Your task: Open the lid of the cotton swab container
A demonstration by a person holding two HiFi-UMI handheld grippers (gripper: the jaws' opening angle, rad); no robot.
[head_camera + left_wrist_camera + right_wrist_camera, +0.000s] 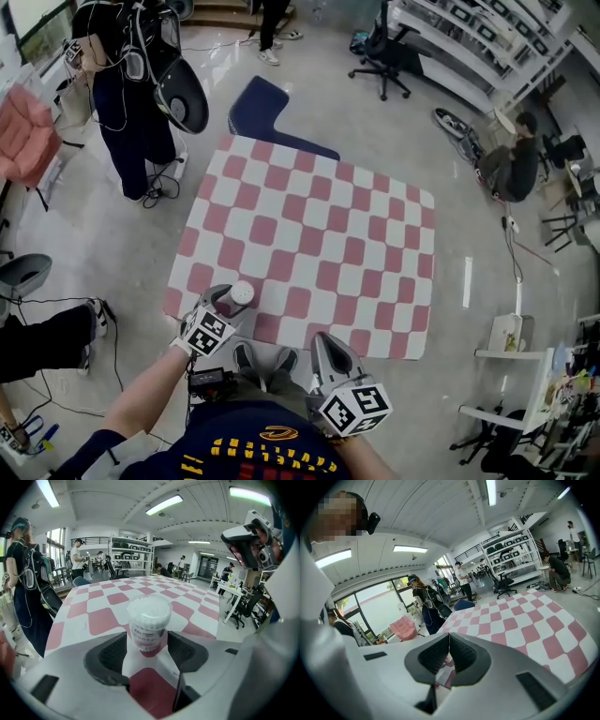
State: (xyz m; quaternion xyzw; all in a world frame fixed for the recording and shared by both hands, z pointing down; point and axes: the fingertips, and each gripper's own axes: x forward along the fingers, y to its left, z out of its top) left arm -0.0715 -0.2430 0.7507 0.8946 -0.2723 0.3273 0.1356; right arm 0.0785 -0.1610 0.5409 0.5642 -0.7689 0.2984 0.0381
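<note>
The cotton swab container (242, 293), a small clear tub full of white swabs with its lid on, stands upright near the front left corner of the pink-and-white checkered table (375, 253). My left gripper (225, 300) is open around it. In the left gripper view the container (149, 620) stands between the two black pads (111, 654), with neither pad pressing on it. My right gripper (322, 342) hovers at the table's front edge, to the right of the container. Its jaws (449, 644) are shut with nothing between them.
A person wearing gear (131, 84) stands by the table's far left corner. A dark blue mat (267, 112) lies beyond the far edge. An office chair (384, 56) and a seated person (511, 169) are further off. White shelving (516, 375) stands at the right.
</note>
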